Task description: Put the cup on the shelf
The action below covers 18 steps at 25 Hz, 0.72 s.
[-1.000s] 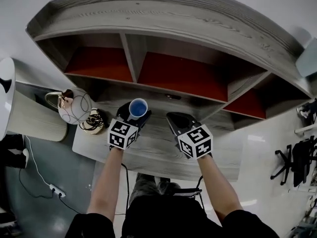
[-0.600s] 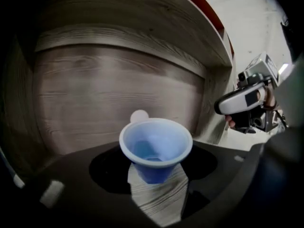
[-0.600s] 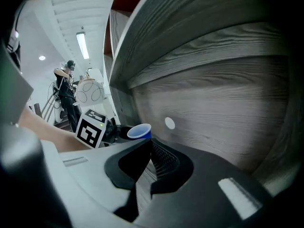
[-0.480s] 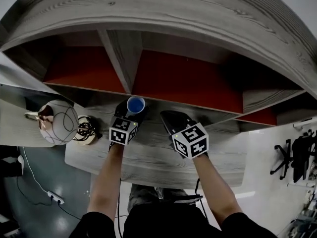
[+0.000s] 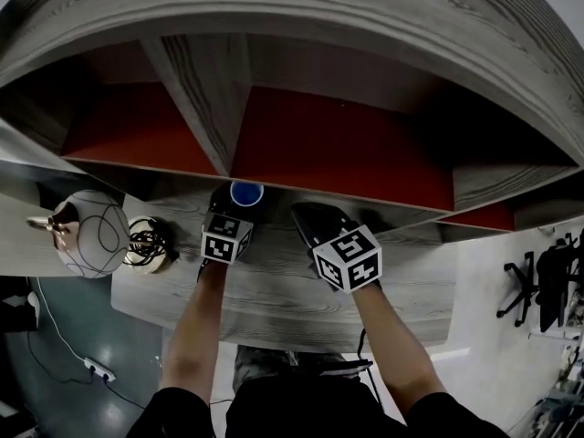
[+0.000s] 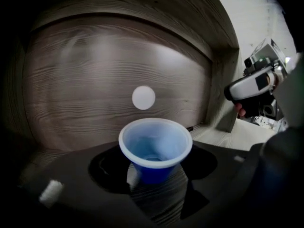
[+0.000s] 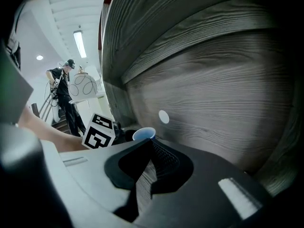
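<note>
Right claw (image 7: 145,163) pressed together, empty, over the bench (image 5: 274,290). Left claw (image 6: 154,177) clamped on the upright blue cup (image 6: 155,148) at the bench's far edge, at the mouth of the shelf's (image 5: 196,99) lower bay. Risk: the rim clips the board above, and the cup tips or slips from the grip.

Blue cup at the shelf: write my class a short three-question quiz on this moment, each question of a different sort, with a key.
1. True or false: the right gripper has its jaws together with nothing between them.
2. Multiple choice: where is the blue cup? A) in the right gripper; B) held upright by the left gripper; C) upside down on a plate.
3. Fill in: in the head view, the pale wire-patterned ball lies to the ____ of the left gripper.
Key: 1 true; 2 B; 3 left.
</note>
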Available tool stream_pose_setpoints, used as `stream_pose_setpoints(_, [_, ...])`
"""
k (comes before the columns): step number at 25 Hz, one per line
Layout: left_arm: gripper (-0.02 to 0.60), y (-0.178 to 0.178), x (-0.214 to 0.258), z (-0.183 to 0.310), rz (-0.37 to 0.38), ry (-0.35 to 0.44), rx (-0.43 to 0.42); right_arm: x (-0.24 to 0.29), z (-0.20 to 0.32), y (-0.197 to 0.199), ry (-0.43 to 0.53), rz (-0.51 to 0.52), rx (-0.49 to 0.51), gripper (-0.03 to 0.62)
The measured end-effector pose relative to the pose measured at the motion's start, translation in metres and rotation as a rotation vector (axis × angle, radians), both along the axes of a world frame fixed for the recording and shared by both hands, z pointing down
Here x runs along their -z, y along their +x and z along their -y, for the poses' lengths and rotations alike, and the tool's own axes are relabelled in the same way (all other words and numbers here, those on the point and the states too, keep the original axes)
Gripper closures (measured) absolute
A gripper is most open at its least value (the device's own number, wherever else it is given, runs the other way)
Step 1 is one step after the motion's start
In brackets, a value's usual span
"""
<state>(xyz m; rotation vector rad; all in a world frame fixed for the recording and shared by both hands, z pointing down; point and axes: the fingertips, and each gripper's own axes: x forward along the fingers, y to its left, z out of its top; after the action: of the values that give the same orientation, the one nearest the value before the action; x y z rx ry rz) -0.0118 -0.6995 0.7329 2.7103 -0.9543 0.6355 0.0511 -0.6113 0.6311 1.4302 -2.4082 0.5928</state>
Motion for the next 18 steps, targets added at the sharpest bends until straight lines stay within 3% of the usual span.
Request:
stream_pose_setpoints(6, [0.287,0.003,-0.01,-0.003,0.034,0.017,-0.026,-0.001,-0.007,0.0,0.003,-0.002,0.007,0.582])
stream_pose_setpoints(15, [0.284,-0.005,-0.022,-0.006,0.073,-0.018,-0.031,0.001,-0.015,0.003,0.007,0.002,0.008,0.582])
stream_pose_setpoints(18, [0.233,-0.009,-0.027,-0.01,0.094,-0.053,-0.025,0.001,-0.02,0.003,0.004,0.01,0.008,0.582])
